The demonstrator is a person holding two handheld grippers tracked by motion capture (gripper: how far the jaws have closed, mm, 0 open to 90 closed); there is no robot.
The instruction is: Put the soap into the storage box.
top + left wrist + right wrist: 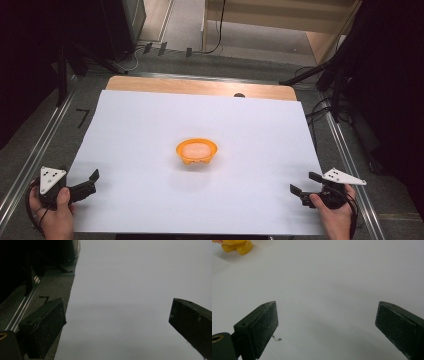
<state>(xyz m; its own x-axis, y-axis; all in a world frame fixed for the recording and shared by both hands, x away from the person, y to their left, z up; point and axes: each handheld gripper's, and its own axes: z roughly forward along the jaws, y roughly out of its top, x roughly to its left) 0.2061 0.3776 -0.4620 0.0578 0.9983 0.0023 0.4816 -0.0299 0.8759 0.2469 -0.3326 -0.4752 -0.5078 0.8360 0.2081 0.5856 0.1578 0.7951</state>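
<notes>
orange bowl (196, 151) mid-surface, well away from both hands | looks light, stiff plastic, kinda slick, so pinch the rim | left tongs (89, 183) gaping, empty | right tongs (303, 184) same

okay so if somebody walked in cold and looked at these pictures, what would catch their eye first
The orange bowl stands out at once: it sits alone in the middle of the big white sheet that covers the table, with something pale pink inside it. Next come the two hand-held tools at the near corners, the left gripper and the right gripper, both with jaws open, holding nothing and well apart from the bowl.
</notes>
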